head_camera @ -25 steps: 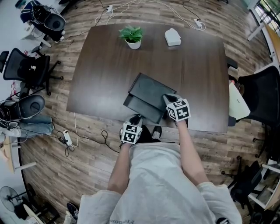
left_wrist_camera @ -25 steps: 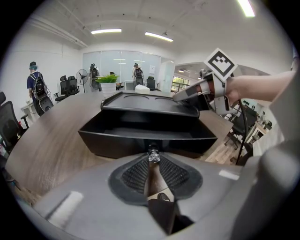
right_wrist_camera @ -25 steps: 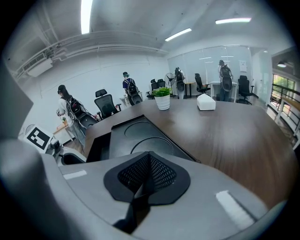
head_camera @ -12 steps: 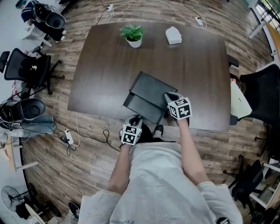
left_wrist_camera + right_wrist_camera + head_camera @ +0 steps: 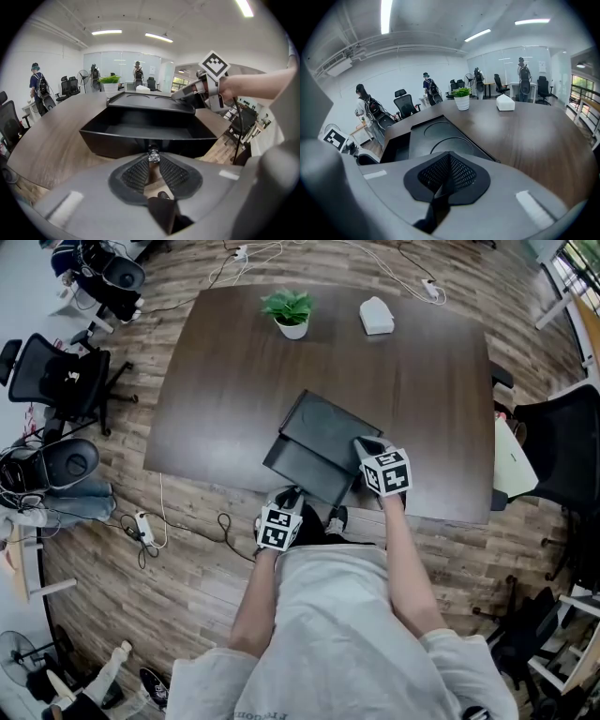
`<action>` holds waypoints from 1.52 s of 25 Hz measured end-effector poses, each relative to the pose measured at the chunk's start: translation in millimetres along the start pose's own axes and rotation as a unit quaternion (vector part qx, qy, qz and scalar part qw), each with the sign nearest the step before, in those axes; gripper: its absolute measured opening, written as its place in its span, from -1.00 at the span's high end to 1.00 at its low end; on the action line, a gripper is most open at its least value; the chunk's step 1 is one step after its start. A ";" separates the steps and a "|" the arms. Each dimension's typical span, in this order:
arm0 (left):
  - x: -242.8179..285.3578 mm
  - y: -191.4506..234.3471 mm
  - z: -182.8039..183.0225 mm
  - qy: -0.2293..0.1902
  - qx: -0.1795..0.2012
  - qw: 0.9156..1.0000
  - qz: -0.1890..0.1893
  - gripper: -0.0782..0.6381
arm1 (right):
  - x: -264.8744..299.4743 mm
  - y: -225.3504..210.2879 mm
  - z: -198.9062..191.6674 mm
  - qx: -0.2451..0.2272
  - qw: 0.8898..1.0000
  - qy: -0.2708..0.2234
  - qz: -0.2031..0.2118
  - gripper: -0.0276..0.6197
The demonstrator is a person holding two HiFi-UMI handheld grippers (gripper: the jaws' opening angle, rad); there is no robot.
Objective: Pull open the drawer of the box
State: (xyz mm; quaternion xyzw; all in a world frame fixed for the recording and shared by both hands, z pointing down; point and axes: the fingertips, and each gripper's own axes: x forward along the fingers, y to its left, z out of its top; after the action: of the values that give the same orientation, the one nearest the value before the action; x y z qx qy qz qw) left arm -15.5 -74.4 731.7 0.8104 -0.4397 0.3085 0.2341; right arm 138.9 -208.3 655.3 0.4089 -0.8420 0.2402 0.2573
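Now left claw [image 5: 153, 160] pinches drawer knob [image 5: 153, 153]; right claw [image 5: 449, 157], clenched, rests on box [image 5: 440, 133]

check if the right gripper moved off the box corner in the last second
No. In the head view the right gripper sits at the same near right corner of the box as before.

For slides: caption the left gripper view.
Left gripper shut on the knob of the open drawer; right gripper rests on the box.

Shirt [image 5: 347, 634] was light grey, short-sleeved. Left gripper [image 5: 153, 158], right gripper [image 5: 449, 157] were grey, with black mesh-textured pads [image 5: 136, 174], pale strips [image 5: 65, 209] either side of fingers. White cube [image 5: 279, 526], black square markers, sat behind fingers.
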 end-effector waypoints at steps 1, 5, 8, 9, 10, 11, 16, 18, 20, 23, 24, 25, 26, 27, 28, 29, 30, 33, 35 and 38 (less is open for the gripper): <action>-0.7 0.0 -0.4 -0.001 0.000 1.000 0.000 0.43 | 0.2 0.5 0.2 -0.001 1.000 0.000 0.000 0.91; -3.4 1.9 -4.8 0.000 0.000 1.000 0.004 0.43 | 0.5 1.8 0.9 -0.008 1.000 0.001 -0.002 0.91; -4.8 0.8 -6.1 -0.001 -0.002 1.000 0.004 0.43 | 0.4 1.0 1.4 -0.008 1.000 0.002 -0.003 0.91; -5.5 1.1 -7.0 0.000 -0.002 1.000 0.005 0.43 | 0.4 0.9 1.6 -0.009 1.000 0.002 -0.003 0.91; -6.4 1.7 -7.9 0.001 -0.001 1.000 0.006 0.43 | 0.6 1.1 1.9 -0.009 1.000 0.001 -0.003 0.91; -7.3 2.1 -8.8 0.001 -0.001 1.000 0.007 0.43 | 0.7 1.3 1.9 -0.009 1.000 0.001 -0.003 0.91; -10.0 0.7 -11.0 -0.002 -0.006 1.000 0.008 0.43 | 0.0 -0.3 0.9 -0.008 1.000 0.001 -0.004 0.91; -12.0 0.0 -12.0 -0.003 -0.008 1.000 0.009 0.43 | -0.3 -0.3 1.1 -0.007 1.000 0.000 -0.004 0.91; -13.9 -0.9 -13.1 -0.005 -0.009 1.000 0.007 0.43 | -0.4 0.5 1.4 -0.006 1.000 -0.001 -0.004 0.91; -16.1 -1.6 -13.5 -0.007 -0.014 1.000 0.005 0.43 | 0.3 1.1 1.6 -0.005 1.000 -0.002 -0.004 0.91; -16.3 -1.3 -14.2 -0.008 -0.014 1.000 0.005 0.43 | 0.6 1.1 1.4 -0.005 1.000 -0.002 -0.005 0.91; -16.6 -1.5 -14.5 -0.009 -0.014 1.000 0.006 0.43 | 0.8 1.1 1.1 -0.006 1.000 -0.003 -0.005 0.91; -16.9 -2.1 -14.4 -0.010 -0.014 1.000 0.006 0.43 | 0.8 1.0 0.8 -0.006 1.000 -0.003 -0.005 0.91; -16.9 -2.4 -14.5 -0.010 -0.014 1.000 0.007 0.43 | 0.6 0.9 0.7 -0.007 1.000 -0.003 -0.005 0.91; -16.8 -2.4 -14.5 -0.011 -0.014 1.000 0.008 0.43 | 0.3 0.8 0.7 -0.008 1.000 -0.003 -0.005 0.91; -16.7 -2.3 -14.5 -0.012 -0.013 1.000 0.009 0.43 | 0.1 0.8 0.7 -0.009 1.000 -0.003 -0.006 0.91; -16.1 -1.9 -15.0 -0.012 -0.011 1.000 0.010 0.43 | 0.0 0.7 0.4 -0.009 1.000 -0.003 -0.006 0.91; -16.8 -1.8 -15.2 -0.010 -0.013 1.000 0.010 0.43 | 0.1 0.6 0.2 -0.008 1.000 -0.004 -0.007 0.91; -16.7 -0.4 -17.1 -0.009 -0.014 1.000 0.011 0.42 | 0.3 1.0 0.6 -0.008 1.000 -0.004 -0.007 0.91; -15.8 -1.3 -17.1 -0.008 -0.013 1.000 0.008 0.40 | -0.1 -1.7 0.6 -0.008 1.000 -0.004 -0.011 0.91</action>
State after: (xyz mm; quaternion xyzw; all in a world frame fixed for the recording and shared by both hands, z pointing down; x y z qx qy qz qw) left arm -26.1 -53.6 732.4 0.8063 -0.4521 0.2980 0.2383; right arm 140.1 -209.6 655.2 0.4172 -0.8401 0.2288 0.2604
